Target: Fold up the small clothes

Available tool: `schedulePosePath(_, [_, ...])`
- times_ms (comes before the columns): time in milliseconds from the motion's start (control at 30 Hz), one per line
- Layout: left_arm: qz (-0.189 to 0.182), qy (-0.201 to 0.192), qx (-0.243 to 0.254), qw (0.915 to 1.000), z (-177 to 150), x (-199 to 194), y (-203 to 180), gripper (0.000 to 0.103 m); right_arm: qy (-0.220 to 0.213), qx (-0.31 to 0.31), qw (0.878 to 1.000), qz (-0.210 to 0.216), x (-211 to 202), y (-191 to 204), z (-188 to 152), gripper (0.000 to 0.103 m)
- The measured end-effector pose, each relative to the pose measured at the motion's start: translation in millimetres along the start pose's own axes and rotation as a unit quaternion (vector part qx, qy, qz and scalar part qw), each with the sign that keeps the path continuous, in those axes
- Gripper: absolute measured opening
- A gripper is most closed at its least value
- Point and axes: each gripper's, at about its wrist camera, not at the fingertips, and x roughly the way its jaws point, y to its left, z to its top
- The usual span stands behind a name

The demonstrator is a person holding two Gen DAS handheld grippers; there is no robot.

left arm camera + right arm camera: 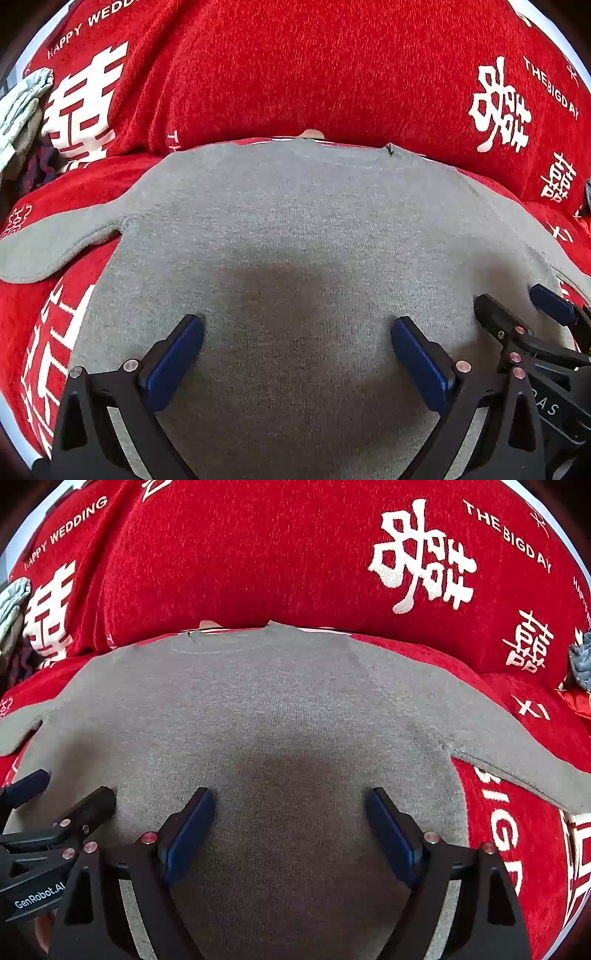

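Nearest, the left hand-held gripper (297,334) and right hand-held gripper (290,806) hover side by side, jaws apart, over the grey top (295,221) spread flat on the red sofa cover (295,66). Folding seems unstarted; next, probably pinch a sleeve (55,243).

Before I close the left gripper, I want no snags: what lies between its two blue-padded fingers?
Only the flat grey knit shirt lies between the left gripper pads, shown in the left wrist view.
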Motion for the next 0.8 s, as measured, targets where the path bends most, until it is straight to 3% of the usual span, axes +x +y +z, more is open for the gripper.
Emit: schedulePosePath(800, [0.001,-0.003,0.002,1.0000,0.9,-2.4,0.2,0.102,0.011,0.002,1.000,-0.003,1.1,3.1,5.3,0.088])
